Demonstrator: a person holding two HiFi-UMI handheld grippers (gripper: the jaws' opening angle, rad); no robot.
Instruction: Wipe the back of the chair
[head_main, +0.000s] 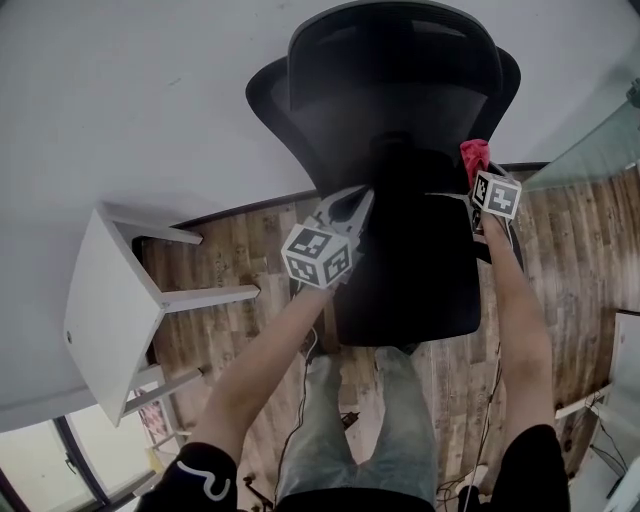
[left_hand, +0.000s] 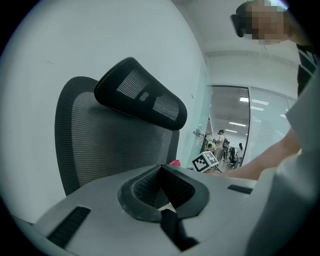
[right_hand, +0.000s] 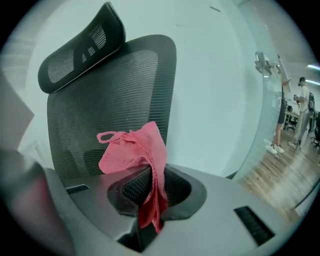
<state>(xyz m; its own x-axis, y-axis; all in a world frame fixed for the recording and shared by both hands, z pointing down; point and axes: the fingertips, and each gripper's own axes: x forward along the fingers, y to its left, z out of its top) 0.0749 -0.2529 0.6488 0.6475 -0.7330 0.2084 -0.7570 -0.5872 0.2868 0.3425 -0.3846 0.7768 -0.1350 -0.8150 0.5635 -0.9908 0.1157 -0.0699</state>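
A black mesh office chair stands against a white wall, with its backrest (head_main: 400, 110) and headrest (head_main: 395, 40) above the dark seat (head_main: 420, 280). My right gripper (head_main: 477, 172) is shut on a red cloth (head_main: 474, 155) that hangs beside the backrest's right edge. In the right gripper view the cloth (right_hand: 134, 150) bunches up out of the jaws (right_hand: 150, 200), just short of the mesh backrest (right_hand: 115, 100). My left gripper (head_main: 365, 196) hovers over the seat, shut and holding nothing (left_hand: 167, 201). It faces the backrest (left_hand: 110, 145) and headrest (left_hand: 140, 95).
A white stool (head_main: 110, 300) stands on the wooden floor (head_main: 250, 250) to the left. A glass partition (head_main: 600, 150) runs along the right. Cables lie on the floor near the person's legs (head_main: 350, 420). Several people (right_hand: 300, 115) stand far off in the office.
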